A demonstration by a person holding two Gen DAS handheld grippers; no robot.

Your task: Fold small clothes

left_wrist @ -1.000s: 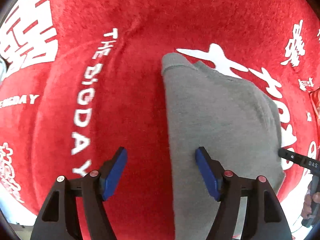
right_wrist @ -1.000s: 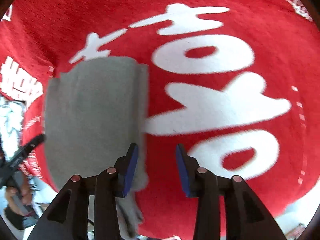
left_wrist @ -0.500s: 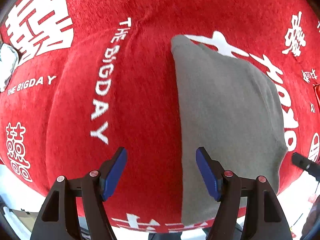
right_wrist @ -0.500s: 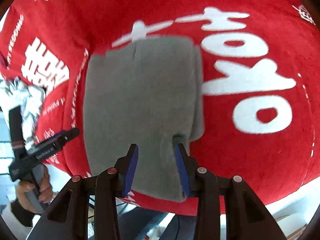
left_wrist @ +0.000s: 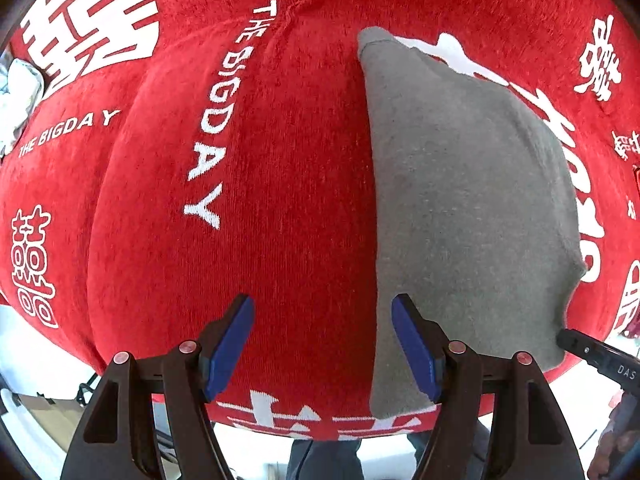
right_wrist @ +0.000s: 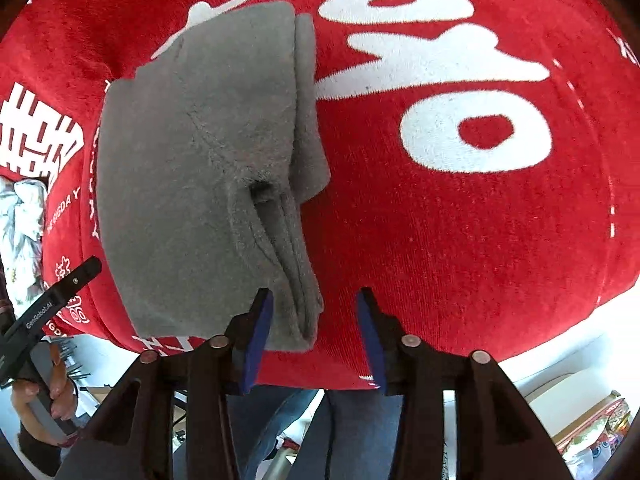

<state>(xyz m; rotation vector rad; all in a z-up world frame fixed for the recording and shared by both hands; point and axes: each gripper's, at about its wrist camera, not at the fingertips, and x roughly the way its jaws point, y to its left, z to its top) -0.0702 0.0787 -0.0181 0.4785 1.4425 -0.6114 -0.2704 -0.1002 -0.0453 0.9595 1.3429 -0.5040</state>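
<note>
A small grey garment lies folded flat on the red cloth, and its left edge runs just inside my left gripper's right pad. My left gripper is open over bare red cloth, with nothing held. In the right wrist view the garment shows a doubled right edge, and its near corner sits between the fingers of my right gripper. Those jaws are opening. The left pad is beside the cloth, the right pad stands clear of it.
The red cloth bears large white lettering and ends at the near table edge. A person's jeans show below it. A crumpled pale bundle lies at the far left. A hand holds the other gripper.
Both grippers have drawn back toward the near table edge. The right gripper, shut on the garment's near corner half a second ago, has widened and let it go. The left stays open.
</note>
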